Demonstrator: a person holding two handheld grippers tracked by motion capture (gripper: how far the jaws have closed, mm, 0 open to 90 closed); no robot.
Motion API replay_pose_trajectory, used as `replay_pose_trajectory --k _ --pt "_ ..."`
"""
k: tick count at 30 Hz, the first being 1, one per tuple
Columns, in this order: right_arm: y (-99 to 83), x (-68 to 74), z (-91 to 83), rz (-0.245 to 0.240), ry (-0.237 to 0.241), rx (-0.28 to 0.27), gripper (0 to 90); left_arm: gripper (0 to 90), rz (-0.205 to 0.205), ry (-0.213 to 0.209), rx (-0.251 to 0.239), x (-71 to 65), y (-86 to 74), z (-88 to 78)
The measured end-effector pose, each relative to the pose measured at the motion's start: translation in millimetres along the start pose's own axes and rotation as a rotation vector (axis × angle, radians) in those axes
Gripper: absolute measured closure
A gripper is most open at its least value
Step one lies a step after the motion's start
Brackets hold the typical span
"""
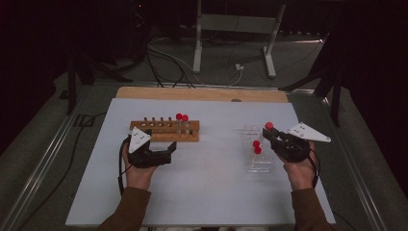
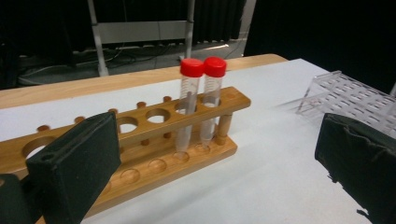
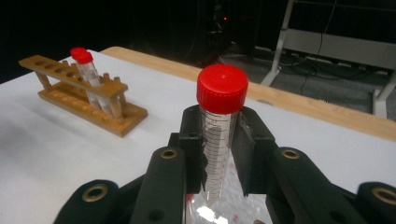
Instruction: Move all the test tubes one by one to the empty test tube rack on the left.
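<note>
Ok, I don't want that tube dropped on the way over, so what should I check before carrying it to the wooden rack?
1. Right gripper shut on the red-capped tube: ok.
2. Tube upright between the fingers: ok.
3. Tube tip lifted out of the clear plastic rack: cannot tell.
4. Free holes in the wooden rack beside its two tubes: ok.
5. Left gripper open, in front of the wooden rack and not gripping it: ok.
6. Bare white table between the racks: ok.
</note>
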State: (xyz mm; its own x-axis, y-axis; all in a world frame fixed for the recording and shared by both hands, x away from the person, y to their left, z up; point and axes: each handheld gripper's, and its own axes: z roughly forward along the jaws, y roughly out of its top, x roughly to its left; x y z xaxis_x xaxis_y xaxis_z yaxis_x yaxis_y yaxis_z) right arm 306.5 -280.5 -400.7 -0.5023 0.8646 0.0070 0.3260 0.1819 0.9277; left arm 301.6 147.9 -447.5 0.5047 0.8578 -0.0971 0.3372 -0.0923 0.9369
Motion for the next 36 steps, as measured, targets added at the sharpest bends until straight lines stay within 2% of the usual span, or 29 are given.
replay_pose_trajectory --k 9,20,27,36 --pt "16.4 16.3 10.6 -0.026 0.030 -0.012 74.4 1.1 0.008 -0.013 -0.005 -4.9 2.7 0.6" --pt "22.5 38.5 23.6 -0.051 0.078 -0.010 74.4 1.4 0.020 -0.036 -0.010 -13.7 7.0 5.5" --pt "21.4 54.7 31.9 -0.076 0.113 0.006 74.4 1.8 0.034 -0.063 -0.015 -25.4 9.9 11.9" --pt "21.1 71.3 40.6 -0.080 0.165 0.018 74.4 4.0 0.054 -0.111 -0.003 -44.1 12.9 24.2"
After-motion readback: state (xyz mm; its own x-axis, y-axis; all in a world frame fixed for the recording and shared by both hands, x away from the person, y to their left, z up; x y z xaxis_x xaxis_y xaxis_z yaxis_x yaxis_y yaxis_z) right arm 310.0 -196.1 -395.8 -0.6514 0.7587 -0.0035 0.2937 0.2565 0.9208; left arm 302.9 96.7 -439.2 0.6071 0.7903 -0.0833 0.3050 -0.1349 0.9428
